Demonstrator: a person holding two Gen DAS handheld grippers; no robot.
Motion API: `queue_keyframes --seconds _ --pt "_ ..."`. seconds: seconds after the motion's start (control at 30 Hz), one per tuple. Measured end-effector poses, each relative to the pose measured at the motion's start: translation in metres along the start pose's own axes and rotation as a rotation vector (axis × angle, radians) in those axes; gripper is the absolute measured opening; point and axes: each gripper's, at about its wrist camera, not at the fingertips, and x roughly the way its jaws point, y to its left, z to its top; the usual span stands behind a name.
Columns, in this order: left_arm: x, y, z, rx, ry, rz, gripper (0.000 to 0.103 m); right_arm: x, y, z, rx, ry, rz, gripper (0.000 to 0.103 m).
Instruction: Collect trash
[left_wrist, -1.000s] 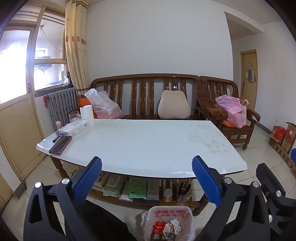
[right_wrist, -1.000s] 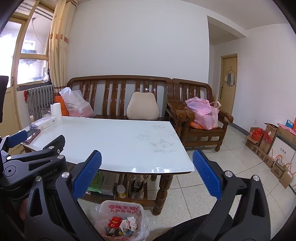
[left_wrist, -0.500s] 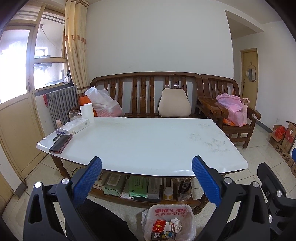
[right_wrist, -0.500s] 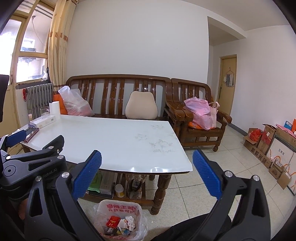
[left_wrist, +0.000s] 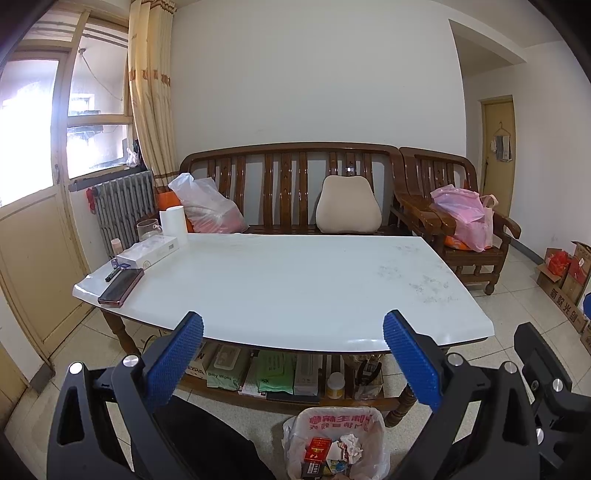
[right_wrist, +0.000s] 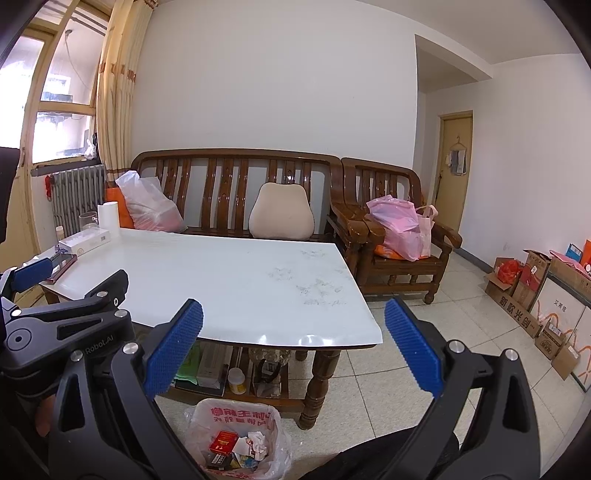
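Left gripper (left_wrist: 293, 354): jaws spread wide, blue pads apart, nothing between them; held above the floor in front of the near edge of the white table (left_wrist: 295, 288). Right gripper (right_wrist: 293, 352): likewise spread wide and empty, just to the right of the left one; the left unit's black frame shows at the left edge of the right wrist view.

Trash bin (left_wrist: 334, 441): stands on the tiled floor against the table's near side, just below and between the left pads; lined with a white plastic bag printed with red characters. Inside: a red carton (left_wrist: 317, 448), crumpled white paper (left_wrist: 349, 445), some small packets not legible. In the right wrist view the same bin (right_wrist: 236, 439) sits low and left of centre, beside the table's front right leg.

Table top: mostly bare, faint scuff marks toward the right end. At the far left end: a dark phone (left_wrist: 121, 286), a pen just beside it, a white flat box (left_wrist: 149, 251), a roll of white paper (left_wrist: 173, 221), a clear glass cup (left_wrist: 147, 229).

Lower shelf: wipes packs, a small jar, other packets.

Behind the table: wooden bench (left_wrist: 288, 184) with a beige cushion and a clear bag; armchair with a pink bag (left_wrist: 463, 218). Cardboard boxes (right_wrist: 532, 291) along the right wall
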Motion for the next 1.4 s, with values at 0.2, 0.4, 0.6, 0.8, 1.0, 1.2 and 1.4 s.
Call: queue_keyframes --seconds 0.2,0.4,0.6,0.8,1.0,1.2,1.4 --pt "0.000 0.000 0.000 -0.001 0.000 0.002 0.095 0.000 -0.001 0.001 -0.002 -0.001 0.001 0.096" --pt "0.000 0.001 0.001 -0.005 0.000 0.002 0.095 0.001 -0.001 0.002 -0.003 -0.003 0.000 0.096" --pt "-0.001 0.002 0.000 -0.005 0.004 -0.001 0.095 0.001 -0.003 0.002 -0.005 -0.004 -0.002 0.096" --pt "-0.001 0.002 -0.001 -0.005 0.000 0.005 0.095 0.003 -0.009 0.006 -0.005 -0.005 0.004 0.096" --pt "-0.002 0.001 -0.002 -0.007 -0.003 0.002 0.095 0.003 -0.010 0.005 -0.007 -0.005 0.004 0.096" --pt "-0.002 0.001 -0.002 -0.003 0.000 0.001 0.095 0.004 -0.013 0.006 -0.009 -0.005 0.006 0.096" --pt "-0.002 0.001 -0.002 -0.001 0.001 0.002 0.095 0.004 -0.014 0.006 -0.009 -0.006 0.008 0.096"
